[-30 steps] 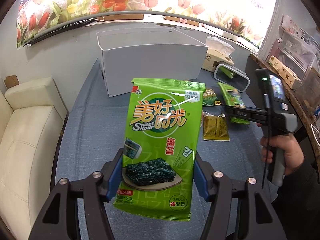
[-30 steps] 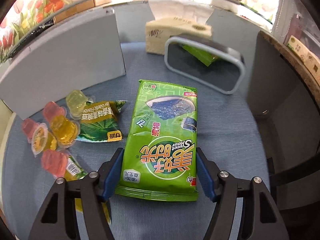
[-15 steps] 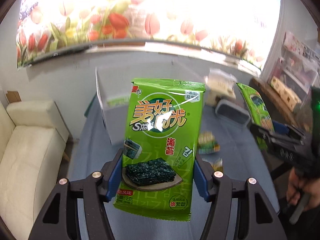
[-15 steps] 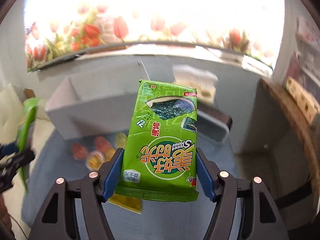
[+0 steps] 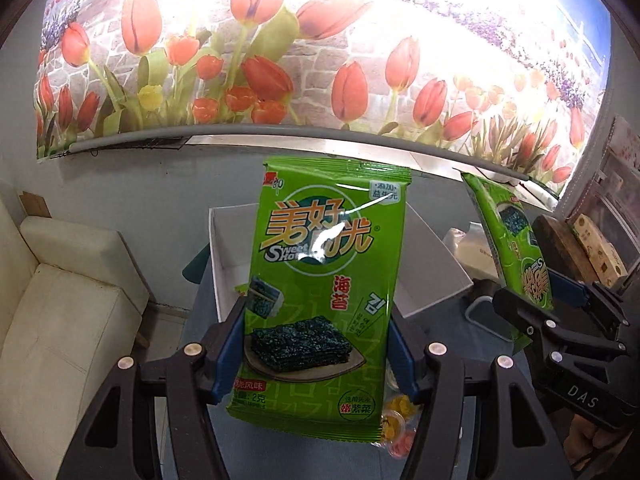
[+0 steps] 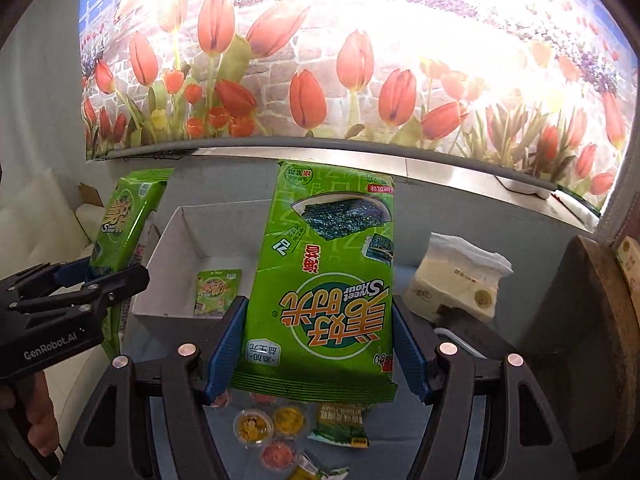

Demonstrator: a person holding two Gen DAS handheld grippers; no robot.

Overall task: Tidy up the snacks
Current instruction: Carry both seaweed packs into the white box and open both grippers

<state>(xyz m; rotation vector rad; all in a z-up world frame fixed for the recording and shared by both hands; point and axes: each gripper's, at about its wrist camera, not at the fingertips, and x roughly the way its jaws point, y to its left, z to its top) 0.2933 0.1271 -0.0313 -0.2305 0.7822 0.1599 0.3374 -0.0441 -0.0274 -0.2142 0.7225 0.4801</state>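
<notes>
My left gripper [image 5: 316, 350] is shut on a green seaweed snack packet [image 5: 328, 280], held upright in the air in front of an open white box [image 5: 424, 268]. My right gripper [image 6: 318, 350] is shut on a second green seaweed packet [image 6: 328, 280], upside down, also raised before the white box [image 6: 176, 264]. A small green packet [image 6: 218, 292] lies inside the box. The right gripper with its packet [image 5: 516, 248] shows at the right of the left wrist view. The left gripper with its packet [image 6: 120, 228] shows at the left of the right wrist view.
Jelly cups [image 6: 268, 426] and a small green sachet [image 6: 340, 426] lie on the blue-grey table below. A tissue pack [image 6: 460, 276] and a dark bin [image 6: 464, 332] stand right of the box. A white sofa [image 5: 60, 320] is at the left, a tulip wall behind.
Both grippers have risen higher above the table with their packets, and both views now look down into the white box. The right packet left the table a second ago.
</notes>
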